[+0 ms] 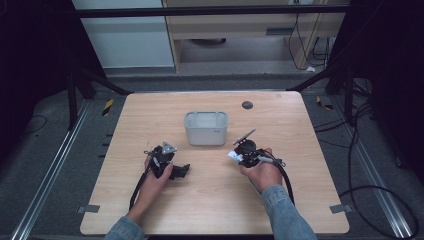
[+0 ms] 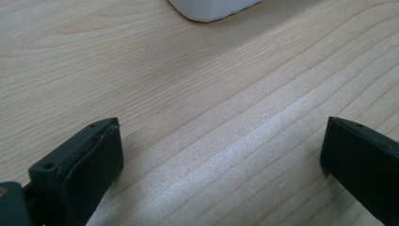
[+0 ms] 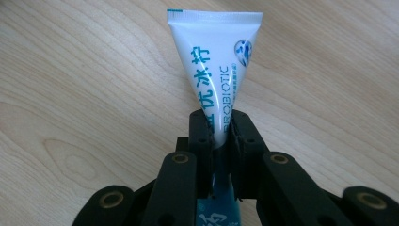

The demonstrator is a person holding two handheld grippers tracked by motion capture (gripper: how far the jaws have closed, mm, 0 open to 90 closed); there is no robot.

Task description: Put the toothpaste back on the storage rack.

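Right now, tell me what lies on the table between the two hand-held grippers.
Nothing: in the high view, bare wood table separates the left hand-held gripper from the right hand-held gripper, which clamps a white tube. The grey bin sits beyond.

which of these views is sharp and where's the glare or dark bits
High view: the table is evenly lit, the surroundings fall dark and detail is soft. Left gripper view: a pale sheen runs across the wood between the open jaws; the white bin is cut off at the top. Right gripper view: sharp print on the tube, a faint highlight down it.
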